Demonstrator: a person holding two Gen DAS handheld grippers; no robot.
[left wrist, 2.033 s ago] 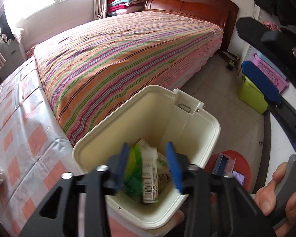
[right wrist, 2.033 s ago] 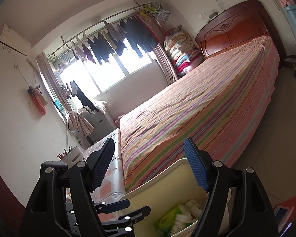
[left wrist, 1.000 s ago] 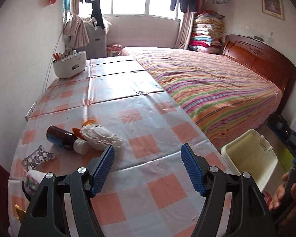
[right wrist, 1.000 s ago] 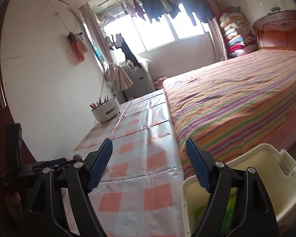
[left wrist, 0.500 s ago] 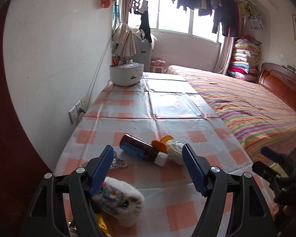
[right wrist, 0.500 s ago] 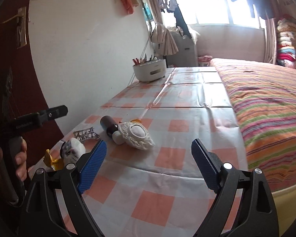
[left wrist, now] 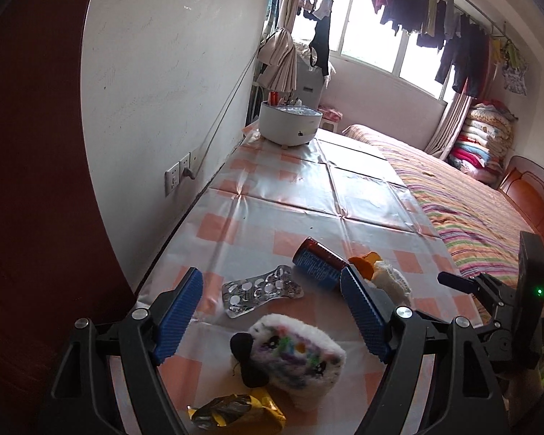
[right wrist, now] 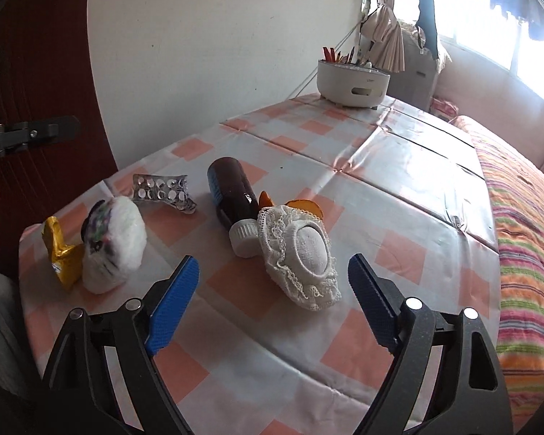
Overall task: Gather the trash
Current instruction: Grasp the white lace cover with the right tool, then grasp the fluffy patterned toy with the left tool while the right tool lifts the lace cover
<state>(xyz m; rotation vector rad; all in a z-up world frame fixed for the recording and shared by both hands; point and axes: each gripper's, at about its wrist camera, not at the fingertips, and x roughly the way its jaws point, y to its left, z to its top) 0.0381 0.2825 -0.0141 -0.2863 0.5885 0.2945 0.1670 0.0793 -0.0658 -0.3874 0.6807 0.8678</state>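
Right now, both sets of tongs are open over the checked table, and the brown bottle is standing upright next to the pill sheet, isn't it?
Not quite: the brown bottle is lying on its side, white cap toward the camera, as the right wrist view shows. The rest holds: it is next to the pill sheet on the checked table, and both the left tongs and right tongs are open with nothing between them.

Bright window (left wrist: 377, 32) hung with laundry (left wrist: 449, 40), white wall (left wrist: 170, 72), striped bed (left wrist: 464, 210) beside checked-cloth table (left wrist: 344, 188).
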